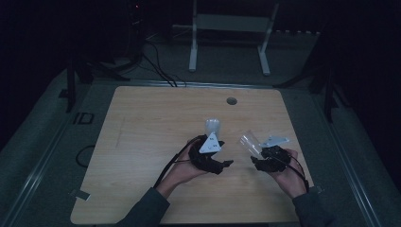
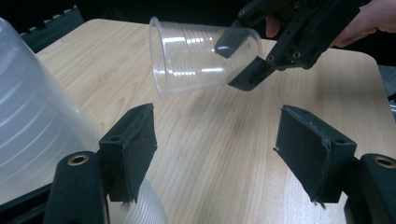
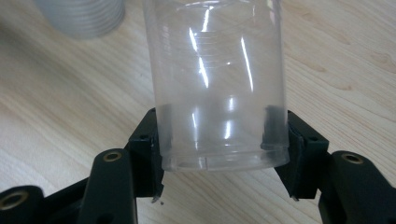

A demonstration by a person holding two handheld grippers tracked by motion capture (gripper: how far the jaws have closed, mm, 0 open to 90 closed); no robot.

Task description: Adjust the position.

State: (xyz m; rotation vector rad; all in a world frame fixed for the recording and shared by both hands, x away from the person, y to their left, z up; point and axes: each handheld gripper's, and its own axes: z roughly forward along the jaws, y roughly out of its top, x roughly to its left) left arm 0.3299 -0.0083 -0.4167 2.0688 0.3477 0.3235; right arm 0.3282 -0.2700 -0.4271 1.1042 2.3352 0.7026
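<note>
**Clear cup held above the table by the right gripper**

A clear plastic cup (image 3: 218, 88) with faint ribbed rings is gripped near its base between the two jaws of the right gripper (image 3: 219, 154), which are closed against its sides. In the left gripper view the same cup (image 2: 196, 58) is seen tilted almost sideways, its open mouth turned toward the left, lifted clear of the wooden table (image 2: 224, 140). In the high view the cup (image 1: 249, 143) is found right of the table's centre, just ahead of the right gripper (image 1: 260, 158).

A stack of translucent, frosted cups (image 2: 28, 116) is seen just beside the left gripper (image 2: 217, 149), outside its left jaw. The jaws of that gripper are spread wide with nothing held between them. In the high view the stack (image 1: 212, 126) stands upright just beyond the left gripper (image 1: 208, 142), near the clear cup but apart from it.

Nothing can be seen inside the clear cup. A round hole (image 1: 231, 100) is set near the table's far edge, and a white metal frame (image 1: 231, 33) stands on the floor beyond.
</note>
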